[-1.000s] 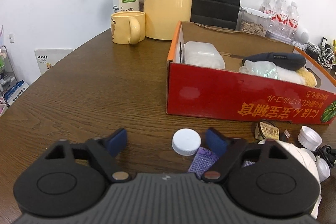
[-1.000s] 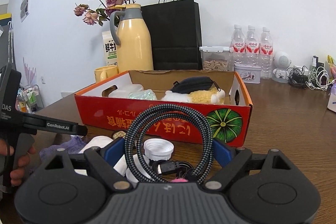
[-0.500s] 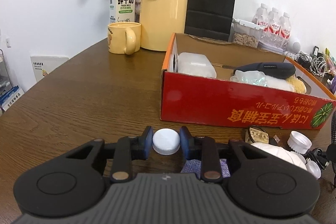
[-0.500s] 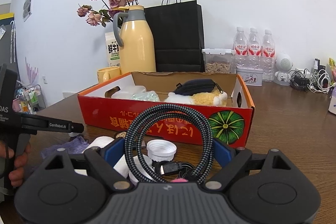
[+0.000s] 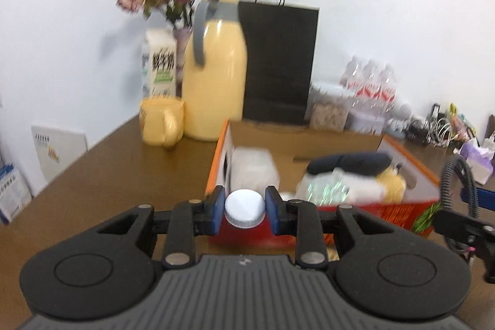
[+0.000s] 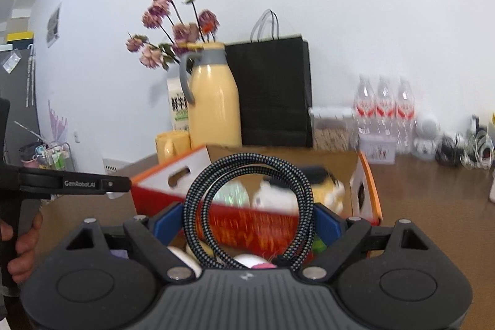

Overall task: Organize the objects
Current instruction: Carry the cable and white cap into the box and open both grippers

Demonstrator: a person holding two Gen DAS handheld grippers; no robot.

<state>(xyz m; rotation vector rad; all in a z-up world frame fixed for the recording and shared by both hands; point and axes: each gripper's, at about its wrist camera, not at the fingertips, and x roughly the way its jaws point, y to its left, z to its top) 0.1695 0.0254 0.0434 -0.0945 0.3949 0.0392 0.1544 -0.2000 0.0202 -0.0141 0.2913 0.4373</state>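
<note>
My left gripper (image 5: pixel 244 207) is shut on a white bottle cap (image 5: pixel 245 207) and holds it in the air just before the near left corner of the red cardboard box (image 5: pixel 371 214). My right gripper (image 6: pixel 249 225) is shut on a coiled black braided cable (image 6: pixel 247 175) and holds it above the table in front of the same box (image 6: pixel 247 225). The box holds a clear plastic case (image 5: pixel 253 167), a black pouch (image 5: pixel 349 163) and white and yellow soft items. The right gripper with the cable shows at the right edge of the left wrist view (image 5: pixel 458 206).
A yellow thermos jug (image 5: pixel 213 82), yellow mug (image 5: pixel 161 122), milk carton (image 5: pixel 159 61), flowers and a black paper bag (image 5: pixel 278 61) stand behind the box. Water bottles (image 6: pixel 383 110), a snack container and cables line the back right. White items lie on the table below the right gripper.
The left gripper closed on the white cap on the table, then lifted it up towards the box. The right gripper rose with the cable and moved closer to the box.
</note>
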